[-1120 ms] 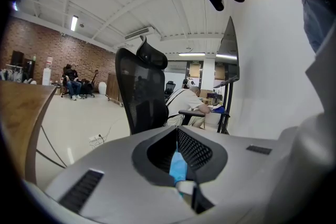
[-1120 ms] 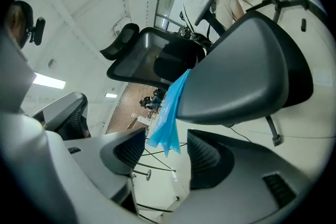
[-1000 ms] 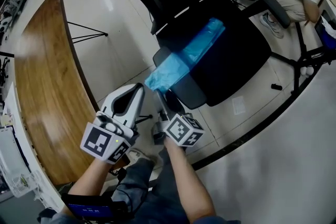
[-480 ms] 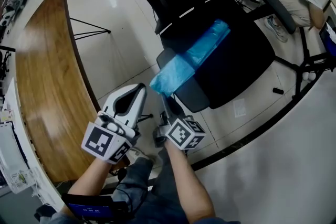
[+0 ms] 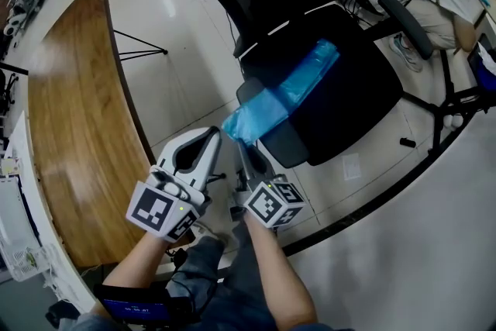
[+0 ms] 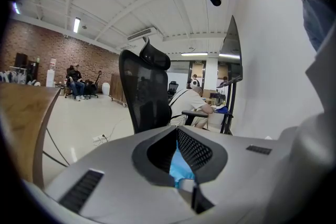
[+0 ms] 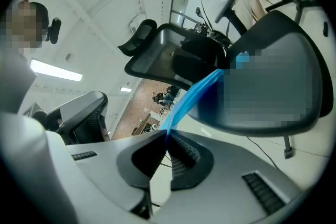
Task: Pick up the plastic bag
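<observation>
A long, crumpled blue plastic bag (image 5: 291, 85) is laid across the seat of a black mesh-backed office chair (image 5: 349, 89). Its far end is rested on the seat near the backrest, and its near end is draped over the seat's front corner.

The right gripper (image 5: 241, 143) is closed on that near end. In the right gripper view the blue film (image 7: 191, 97) is seen drawn into a narrow strip that ends between the shut tips (image 7: 167, 134).

The left gripper (image 5: 213, 134) is held just beside the same corner of the seat. Its jaws are brought together at the tips (image 6: 176, 127), and nothing is seen pinched there. A patch of the bag (image 6: 181, 165) is only glimpsed through the hollow between the fingers.

Little is found changed over the last second. The chair is shifted slightly in the head view, but the bag is spread on the seat as before and the right-hand pinch is kept at the same corner. The grasp is therefore judged made and the lift not yet begun. The bag's weight is still judged to be carried by the seat.
</observation>
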Demonstrator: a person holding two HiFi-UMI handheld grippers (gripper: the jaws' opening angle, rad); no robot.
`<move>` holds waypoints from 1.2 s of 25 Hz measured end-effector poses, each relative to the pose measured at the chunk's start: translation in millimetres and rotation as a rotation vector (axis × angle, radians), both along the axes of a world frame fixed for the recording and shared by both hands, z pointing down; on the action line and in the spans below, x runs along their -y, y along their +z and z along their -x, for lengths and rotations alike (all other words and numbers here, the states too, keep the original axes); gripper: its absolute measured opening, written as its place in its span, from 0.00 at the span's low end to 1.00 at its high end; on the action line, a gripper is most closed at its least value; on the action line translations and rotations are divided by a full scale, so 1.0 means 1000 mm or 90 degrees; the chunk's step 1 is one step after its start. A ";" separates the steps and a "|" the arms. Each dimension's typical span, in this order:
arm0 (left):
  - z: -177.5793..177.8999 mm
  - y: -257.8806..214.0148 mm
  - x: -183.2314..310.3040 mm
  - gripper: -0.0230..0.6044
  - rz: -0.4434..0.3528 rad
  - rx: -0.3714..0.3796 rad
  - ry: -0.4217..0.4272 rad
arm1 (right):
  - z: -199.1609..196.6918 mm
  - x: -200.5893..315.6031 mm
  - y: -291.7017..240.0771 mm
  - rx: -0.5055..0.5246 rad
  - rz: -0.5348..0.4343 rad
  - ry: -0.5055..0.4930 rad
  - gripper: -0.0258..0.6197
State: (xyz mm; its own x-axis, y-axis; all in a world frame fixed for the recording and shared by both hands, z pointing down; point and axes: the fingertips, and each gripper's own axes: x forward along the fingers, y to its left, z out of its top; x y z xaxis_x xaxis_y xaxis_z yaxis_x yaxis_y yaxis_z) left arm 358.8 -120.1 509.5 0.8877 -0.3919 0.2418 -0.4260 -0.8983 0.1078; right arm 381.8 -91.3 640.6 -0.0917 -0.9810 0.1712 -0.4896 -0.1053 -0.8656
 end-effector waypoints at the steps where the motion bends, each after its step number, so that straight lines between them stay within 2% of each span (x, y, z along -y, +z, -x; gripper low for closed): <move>1: 0.001 -0.003 0.000 0.07 -0.002 -0.001 -0.001 | 0.000 0.001 -0.006 -0.004 -0.007 0.000 0.04; 13: 0.034 -0.054 -0.012 0.07 -0.043 -0.027 -0.016 | 0.019 0.005 -0.097 -0.033 -0.088 0.011 0.04; 24: 0.104 -0.114 -0.005 0.07 -0.089 -0.065 -0.086 | 0.078 0.013 -0.183 -0.078 -0.164 -0.033 0.04; 30: 0.141 -0.141 -0.004 0.07 -0.096 -0.080 -0.118 | 0.112 0.013 -0.218 -0.096 -0.196 -0.064 0.04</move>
State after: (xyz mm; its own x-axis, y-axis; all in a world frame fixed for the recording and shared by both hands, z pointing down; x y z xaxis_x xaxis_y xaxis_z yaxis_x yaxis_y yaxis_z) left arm 217.6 -116.4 368.5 0.8170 -0.5735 0.0607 -0.5761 -0.8163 0.0414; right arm 270.2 -104.5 422.5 -0.1865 -0.9761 -0.1119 -0.6083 0.2042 -0.7670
